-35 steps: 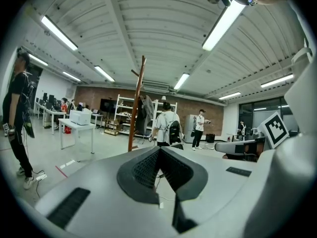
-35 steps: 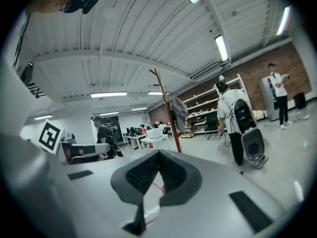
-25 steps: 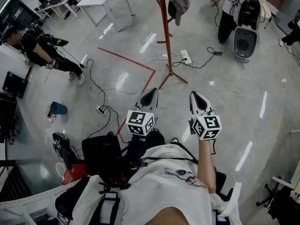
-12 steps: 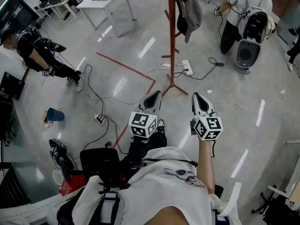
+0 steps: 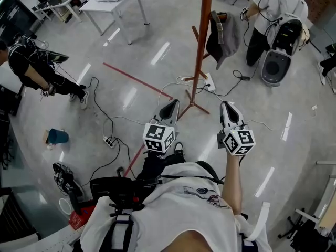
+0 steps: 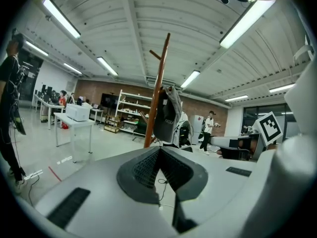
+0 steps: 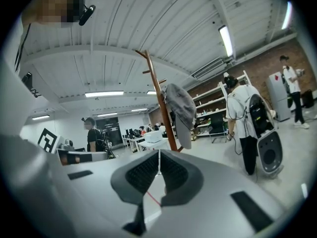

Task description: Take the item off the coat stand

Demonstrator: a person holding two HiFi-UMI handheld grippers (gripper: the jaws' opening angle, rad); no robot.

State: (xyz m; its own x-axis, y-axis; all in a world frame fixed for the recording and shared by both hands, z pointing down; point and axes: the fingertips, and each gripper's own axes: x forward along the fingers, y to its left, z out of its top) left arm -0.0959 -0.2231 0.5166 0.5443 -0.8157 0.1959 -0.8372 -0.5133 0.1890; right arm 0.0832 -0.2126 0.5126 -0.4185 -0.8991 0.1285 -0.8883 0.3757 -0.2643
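- The left tool (image 5: 170,106) and right tool (image 5: 227,108) are held side by side, pointing ahead at the coat stand (image 5: 202,46), probably lining up a reach.
- Both tools have their jaws closed together and hold nothing.
- The grey garment (image 5: 227,35) hangs from a peg on the stand's right side, well apart from both tools.
- A power strip (image 5: 210,80) and loose cables lie on the floor by the stand's feet and could trip the approach.
- A person (image 5: 268,7) stands just beyond the garment.
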